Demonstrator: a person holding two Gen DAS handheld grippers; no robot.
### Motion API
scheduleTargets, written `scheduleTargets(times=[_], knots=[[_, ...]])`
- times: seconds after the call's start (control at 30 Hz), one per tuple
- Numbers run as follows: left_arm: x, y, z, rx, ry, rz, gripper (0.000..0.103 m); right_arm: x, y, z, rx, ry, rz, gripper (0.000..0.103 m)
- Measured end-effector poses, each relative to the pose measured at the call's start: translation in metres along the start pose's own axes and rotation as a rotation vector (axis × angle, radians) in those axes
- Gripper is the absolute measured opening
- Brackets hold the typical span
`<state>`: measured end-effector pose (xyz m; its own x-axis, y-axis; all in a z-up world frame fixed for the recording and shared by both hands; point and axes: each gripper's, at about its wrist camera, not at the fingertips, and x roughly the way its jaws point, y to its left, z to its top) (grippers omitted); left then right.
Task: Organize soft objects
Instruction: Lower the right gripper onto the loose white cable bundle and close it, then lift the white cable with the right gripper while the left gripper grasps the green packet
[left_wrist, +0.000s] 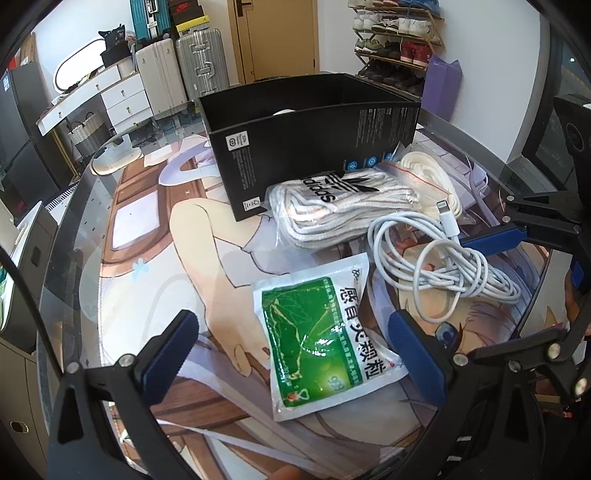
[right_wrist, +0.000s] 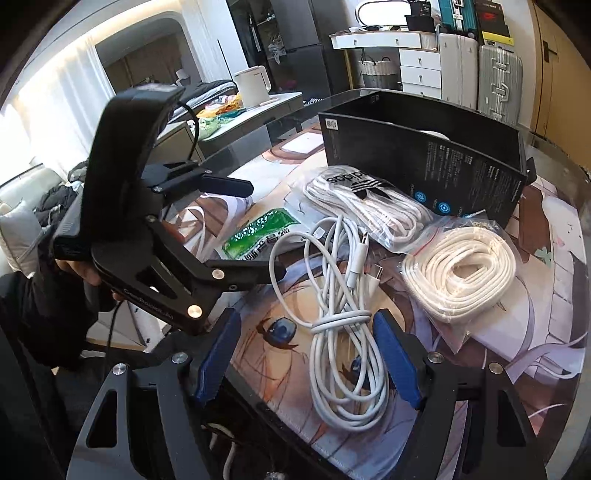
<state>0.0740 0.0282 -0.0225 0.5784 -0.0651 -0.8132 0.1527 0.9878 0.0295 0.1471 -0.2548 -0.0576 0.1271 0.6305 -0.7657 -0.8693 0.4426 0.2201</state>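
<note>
Black box (left_wrist: 310, 155): matt cardboard w/ tiny print. Green packet (left_wrist: 317, 343): shiny, crinkly foil-like plastic. White cable (right_wrist: 343, 325): smooth, a bit glossy plastic. Two clear bags, thin & shiny plastic, w/ woven cloth laces (right_wrist: 373, 210) & flat white cord (right_wrist: 461, 280) inside. Table mat (left_wrist: 207, 236): smooth printed cloth, soft shine. Gripper pads (right_wrist: 397, 362): matt blue, look rubbery; arms black w/ shiny metal screws.

Green sachet (left_wrist: 317, 339): flat foil pouch, white border, lies on mat nearest left. White cable (right_wrist: 343, 325): loose coil, wrapped mid-bundle, flat on mat beside sachet. Adidas lace bag (right_wrist: 369, 210): clear pouch of white laces, leans against black box (left_wrist: 314, 122). Second lace bag (right_wrist: 458, 273): zip pouch, flat white coil, beside box. Box: open-topped, upright, behind all.
</note>
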Motion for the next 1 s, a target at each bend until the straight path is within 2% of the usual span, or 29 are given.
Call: scheduleTargets(times=[0.23, 0.33, 0.4, 0.47, 0.63, 0.7, 1.0], knots=[[0.002, 0.004, 0.000, -0.006, 0.010, -0.007, 0.103, 0.006, 0.007, -0.001, -0.042, 0.001, -0.031, 0.073], [0.003, 0.007, 0.000, -0.014, 0.015, -0.005, 0.103, 0.007, 0.009, -0.001, -0.063, -0.001, -0.057, 0.066], [0.003, 0.010, 0.000, -0.022, 0.018, -0.003, 0.103, 0.006, 0.009, 0.001, -0.060, -0.010, -0.079, 0.056], [0.003, 0.010, 0.000, -0.024, 0.020, -0.005, 0.103, 0.008, 0.008, 0.001, -0.061, -0.010, -0.097, 0.051], [0.004, 0.010, -0.001, -0.026, 0.023, -0.005, 0.103, 0.008, 0.010, 0.001, -0.079, -0.015, -0.106, 0.046], [0.003, 0.011, -0.001, -0.030, 0.024, -0.002, 0.103, 0.008, 0.010, 0.001, -0.079, -0.023, -0.120, 0.035], [0.004, 0.016, 0.000, -0.037, 0.029, -0.010, 0.103, -0.005, 0.007, 0.003, -0.074, -0.081, -0.100, 0.034]])
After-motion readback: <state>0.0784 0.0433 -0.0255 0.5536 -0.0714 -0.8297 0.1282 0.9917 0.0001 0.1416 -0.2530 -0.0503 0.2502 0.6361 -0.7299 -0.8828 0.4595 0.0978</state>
